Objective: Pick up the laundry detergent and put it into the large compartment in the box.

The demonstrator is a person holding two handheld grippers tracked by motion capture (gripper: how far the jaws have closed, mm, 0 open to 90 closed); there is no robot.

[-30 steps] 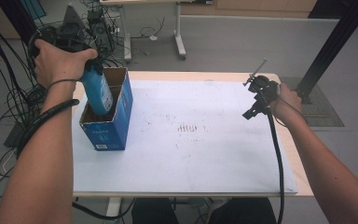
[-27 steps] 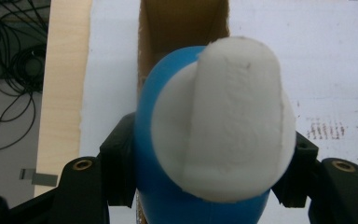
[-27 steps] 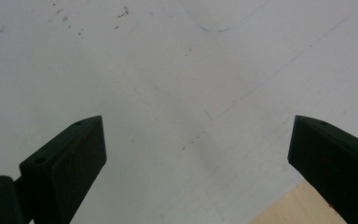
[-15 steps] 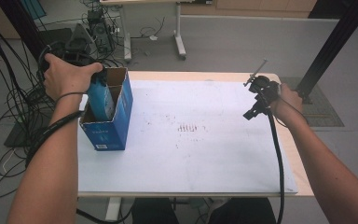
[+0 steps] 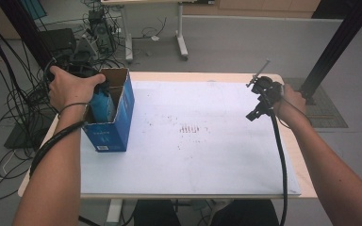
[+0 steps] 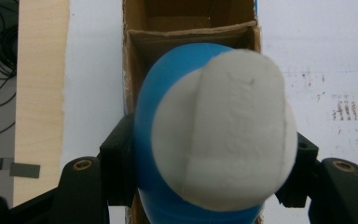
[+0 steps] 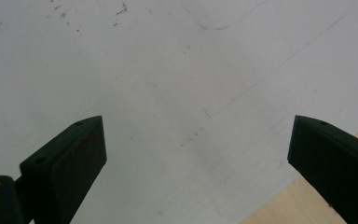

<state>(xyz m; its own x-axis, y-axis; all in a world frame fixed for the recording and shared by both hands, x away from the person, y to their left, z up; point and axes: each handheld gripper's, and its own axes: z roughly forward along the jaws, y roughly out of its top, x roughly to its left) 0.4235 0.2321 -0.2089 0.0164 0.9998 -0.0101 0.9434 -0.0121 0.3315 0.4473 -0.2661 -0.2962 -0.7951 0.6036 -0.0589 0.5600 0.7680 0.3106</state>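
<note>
A blue bottle (image 6: 168,107) with a white rounded end (image 6: 223,130) is clamped between the black jaws of my left gripper (image 6: 209,172). It hangs over the near compartment of an open blue cardboard box (image 5: 108,134) at the table's left. In the high view the bottle (image 5: 102,104) sits partly inside the box, and the hand covers most of the left gripper (image 5: 99,92). The box's brown inside and a divider (image 6: 191,31) show beyond the bottle. My right gripper (image 5: 257,112) hovers at the far right, open; its jaws (image 7: 198,154) stand wide apart over bare sheet.
A white sheet (image 5: 193,155) with faint brown marks (image 5: 191,128) covers the wooden table (image 5: 298,155). Cables and equipment (image 5: 70,52) lie on the floor past the left edge. A black post (image 5: 334,44) rises beyond the right corner.
My left hand has come down, sinking the blue bottle from above the box into its near compartment. The right hand and gripper have stayed put.
</note>
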